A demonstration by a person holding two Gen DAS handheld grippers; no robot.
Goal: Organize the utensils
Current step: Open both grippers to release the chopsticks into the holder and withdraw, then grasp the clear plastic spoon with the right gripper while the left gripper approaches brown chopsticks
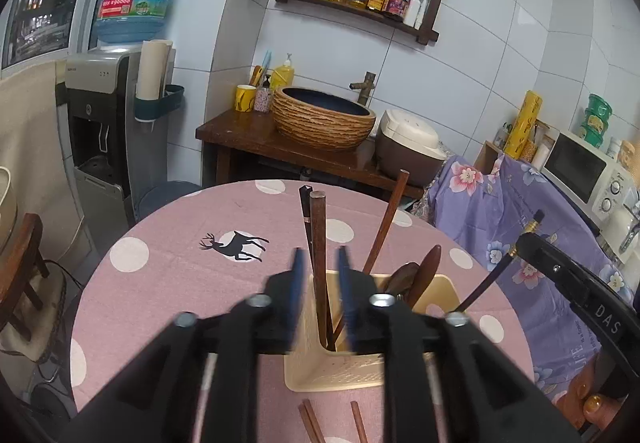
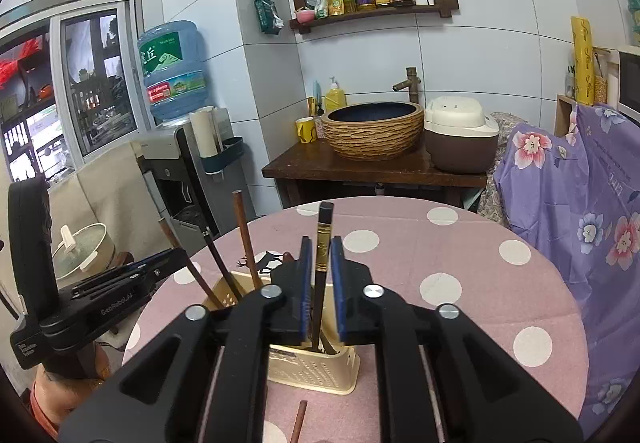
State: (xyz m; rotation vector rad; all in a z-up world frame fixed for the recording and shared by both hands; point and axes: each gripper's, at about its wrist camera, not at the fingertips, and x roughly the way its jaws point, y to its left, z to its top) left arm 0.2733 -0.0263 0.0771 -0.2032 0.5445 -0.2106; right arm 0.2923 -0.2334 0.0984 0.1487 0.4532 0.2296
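jaws of the left gripper (image 1: pixel 320 263) are seen standing apart, with a brown wooden chopstick (image 1: pixel 319 243) upright in the gap; the blue pads (image 1: pixel 345 275) are not pressed on it, and daylight is seen on both sides of the stick. its lower end is sunk in the cream utensil holder (image 1: pixel 332 375), near the holder's left wall. jaws of the right gripper (image 2: pixel 320 267) are likewise parted, a black chopstick (image 2: pixel 323 243) with a gold band being flanked closely by its pads (image 2: pixel 338 283) without being clamped, its foot lost inside the same cream utensil holder (image 2: pixel 312 367).

inside the holder, dark wooden spoons (image 1: pixel 420 271) and another brown chopstick (image 1: pixel 386 223) are leaned toward the right rim, and a second black chopstick (image 1: pixel 306 219) is seen behind the one between the left jaws.

loose brown chopsticks (image 1: pixel 314 423) are laid on the pink dotted tablecloth (image 1: pixel 160 283) just in front of the holder, partly hidden under the grippers. the holder is set well in from the round table's edge; open cloth is left beyond it and to both sides. past the far edge a wooden stand with a woven-look basin (image 1: pixel 324 119) is placed, and a purple floral drape (image 2: pixel 580 203) is hung close to the right edge.
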